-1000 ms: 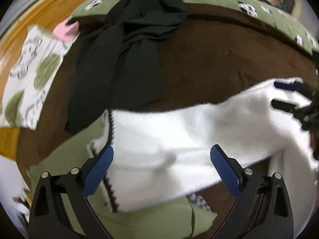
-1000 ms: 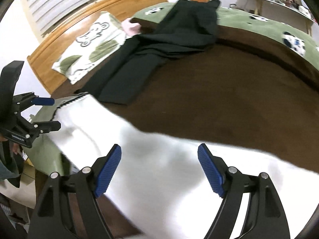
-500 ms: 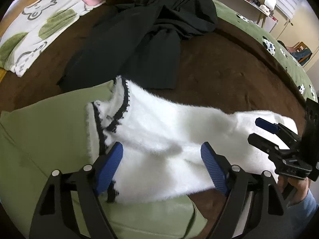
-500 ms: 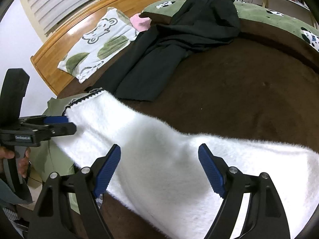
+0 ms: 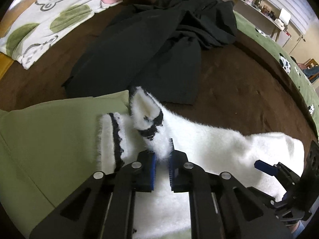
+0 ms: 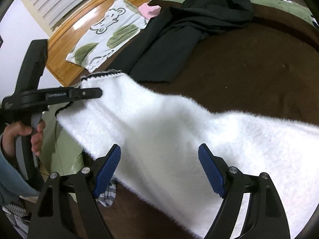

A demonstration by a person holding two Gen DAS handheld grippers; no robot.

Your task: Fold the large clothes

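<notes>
A white fuzzy garment (image 5: 219, 145) with black trim lies stretched across the brown bedspread (image 5: 239, 83), its trimmed end resting on a green garment (image 5: 49, 135). My left gripper (image 5: 161, 157) is shut on a raised fold of the white garment near that trimmed end. From the right wrist view, the left gripper (image 6: 95, 94) reaches in from the left, held by a hand (image 6: 33, 133). My right gripper (image 6: 159, 169) stands open just above the middle of the white garment (image 6: 179, 123), with nothing pinched. The left wrist view also catches the right gripper (image 5: 273, 185) at the far right.
A black garment (image 5: 159, 45) lies crumpled beyond the white one. A bear-print pillow (image 6: 107, 35) and a pink item (image 6: 149, 10) sit by the wooden headboard (image 6: 79, 29). A striped cloth (image 6: 108, 196) peeks out below the white garment. A shelf (image 5: 269, 14) stands past the bed.
The left gripper's jaws went from wide open to shut, pinching up a fold of the white garment's trimmed end. Both grippers came lower and closer to the garment.
</notes>
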